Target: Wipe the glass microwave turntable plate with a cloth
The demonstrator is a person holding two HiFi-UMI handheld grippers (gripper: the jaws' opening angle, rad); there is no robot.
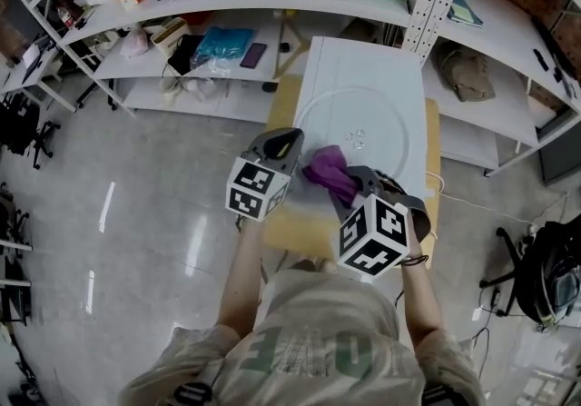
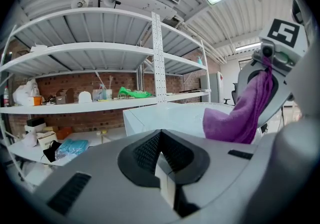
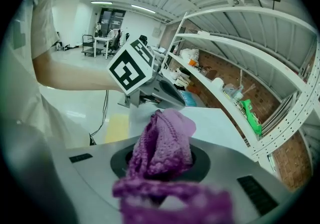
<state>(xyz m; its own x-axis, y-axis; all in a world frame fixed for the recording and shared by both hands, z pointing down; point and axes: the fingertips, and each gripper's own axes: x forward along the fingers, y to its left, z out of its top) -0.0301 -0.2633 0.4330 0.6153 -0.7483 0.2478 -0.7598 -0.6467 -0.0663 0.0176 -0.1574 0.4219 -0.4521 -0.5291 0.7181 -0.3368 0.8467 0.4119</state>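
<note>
Head view, white board: flat at frame centre, a plain backing under the glass.
Turntable plate: clear disc lying face up on the board, mid-frame, open to wiping.
Right gripper: jaws clamped on the cloth, lower centre.
Left gripper: jaws closed, empty, beside the plate's left rim; probably there to steady it.
Cloth: purple, bunched at the plate's near rim; contact unclear.

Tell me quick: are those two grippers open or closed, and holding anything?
Left gripper: closed, fingers together, holding nothing.
Right gripper: closed on the purple cloth.
</note>
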